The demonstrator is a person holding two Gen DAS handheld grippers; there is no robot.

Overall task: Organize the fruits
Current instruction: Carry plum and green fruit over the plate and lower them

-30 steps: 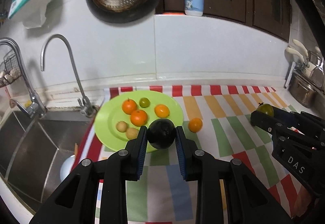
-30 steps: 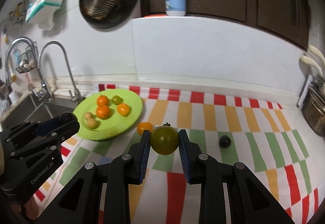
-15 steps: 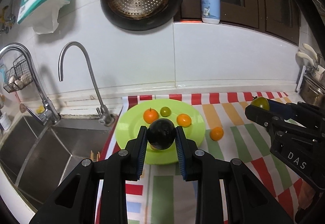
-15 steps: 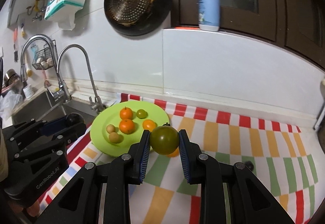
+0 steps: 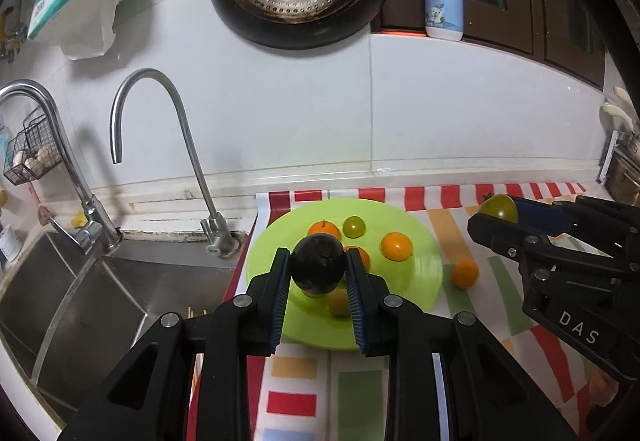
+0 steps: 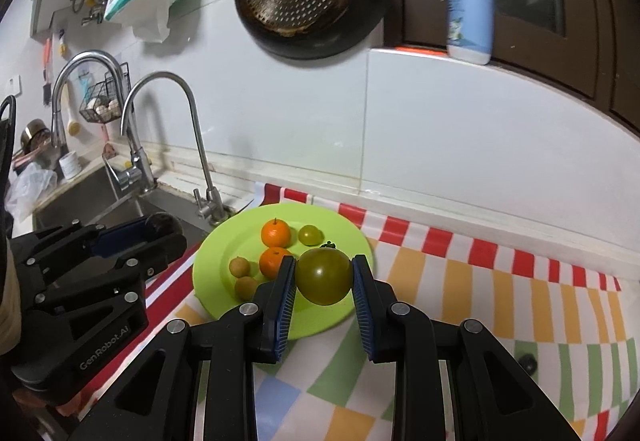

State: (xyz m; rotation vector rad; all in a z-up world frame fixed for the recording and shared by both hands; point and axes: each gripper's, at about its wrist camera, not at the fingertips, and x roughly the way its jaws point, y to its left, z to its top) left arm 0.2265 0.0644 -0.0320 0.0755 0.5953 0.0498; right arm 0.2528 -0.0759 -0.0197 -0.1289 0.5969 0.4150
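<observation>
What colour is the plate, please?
The plate is bright lime green, clearest in the right wrist view.

Black plastic left gripper (image 5: 318,281), blue ribbed fingers (image 5: 280,297), silver screws, white "DAS" on right gripper (image 6: 324,277)

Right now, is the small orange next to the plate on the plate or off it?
Off. The small orange sits on the striped cloth, just past the green plate's rim.

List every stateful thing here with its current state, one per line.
left hand-held gripper: shut on the dark fruit
right hand-held gripper: shut on the green tomato
green plate: on the mat, holding small fruits
loose orange: on the mat beside the plate
faucet: no water running
</observation>
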